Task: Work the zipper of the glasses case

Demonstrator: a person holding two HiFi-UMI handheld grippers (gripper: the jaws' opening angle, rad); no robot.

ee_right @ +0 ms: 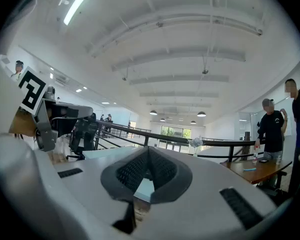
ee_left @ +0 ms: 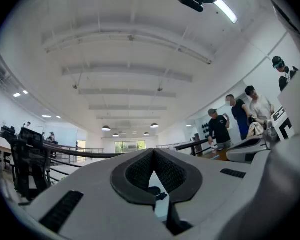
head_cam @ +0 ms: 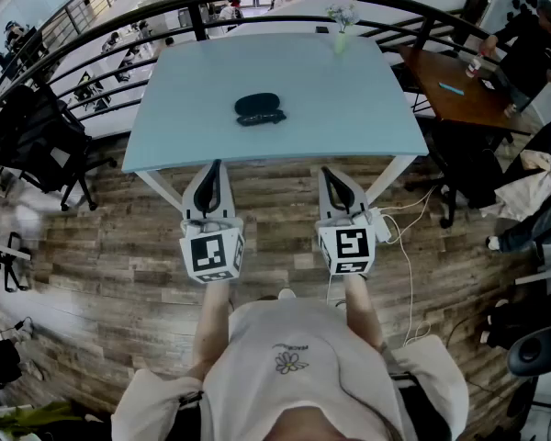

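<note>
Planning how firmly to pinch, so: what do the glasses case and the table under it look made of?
Glasses case: black, matte and rounded, with no glare, so probably a fabric-covered or soft shell; it is too small to be sure. Table: smooth pale blue top with an even, faint sheen, likely laminate or painted board.

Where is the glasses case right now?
In the head view the case lies near the middle of the table, just left of centre, ahead of the left claw and right claw, touching neither.
</note>
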